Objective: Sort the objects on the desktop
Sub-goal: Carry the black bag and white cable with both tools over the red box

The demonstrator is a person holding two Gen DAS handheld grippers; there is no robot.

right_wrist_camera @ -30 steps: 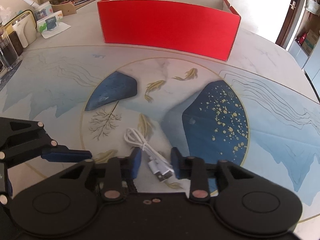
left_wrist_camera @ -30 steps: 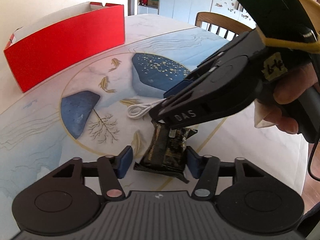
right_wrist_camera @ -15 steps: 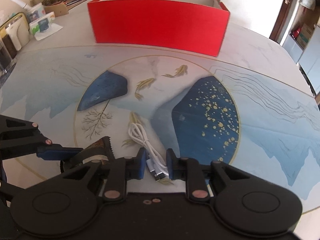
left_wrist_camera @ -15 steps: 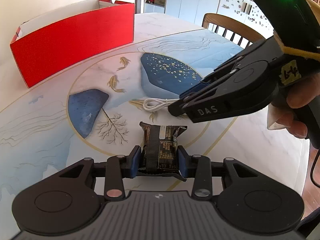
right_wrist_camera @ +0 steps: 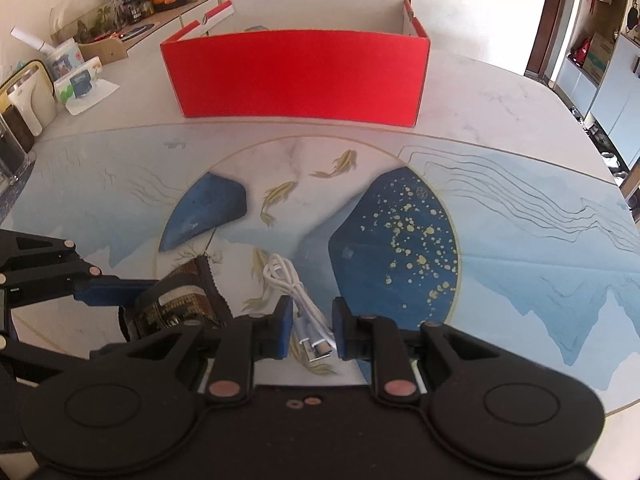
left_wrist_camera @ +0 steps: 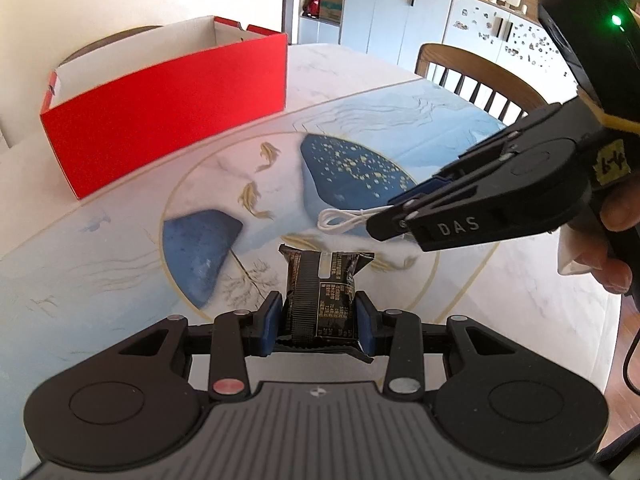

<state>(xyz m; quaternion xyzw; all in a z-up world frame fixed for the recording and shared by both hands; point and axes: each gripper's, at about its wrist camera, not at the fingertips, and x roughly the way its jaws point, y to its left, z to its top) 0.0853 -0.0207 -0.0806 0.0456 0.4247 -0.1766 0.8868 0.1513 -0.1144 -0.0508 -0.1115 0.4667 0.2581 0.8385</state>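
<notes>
My left gripper (left_wrist_camera: 318,324) is shut on a dark snack packet (left_wrist_camera: 320,300) and holds it above the table; the packet also shows in the right wrist view (right_wrist_camera: 180,300). My right gripper (right_wrist_camera: 310,328) is shut on a coiled white USB cable (right_wrist_camera: 296,296), lifted off the table; the cable's loop sticks out of it in the left wrist view (left_wrist_camera: 344,220). An open red box (left_wrist_camera: 160,108) with a white inside stands at the far side of the table, also in the right wrist view (right_wrist_camera: 300,72).
The round table (right_wrist_camera: 520,220) has a blue and gold painted top. Jars, packets and a tissue box (right_wrist_camera: 76,80) crowd a counter at the far left. A wooden chair (left_wrist_camera: 476,76) stands behind the table's right edge.
My left gripper closed on the snack packet and lifted it. My right gripper closed on the cable and raised it. Both moved toward the red box.
</notes>
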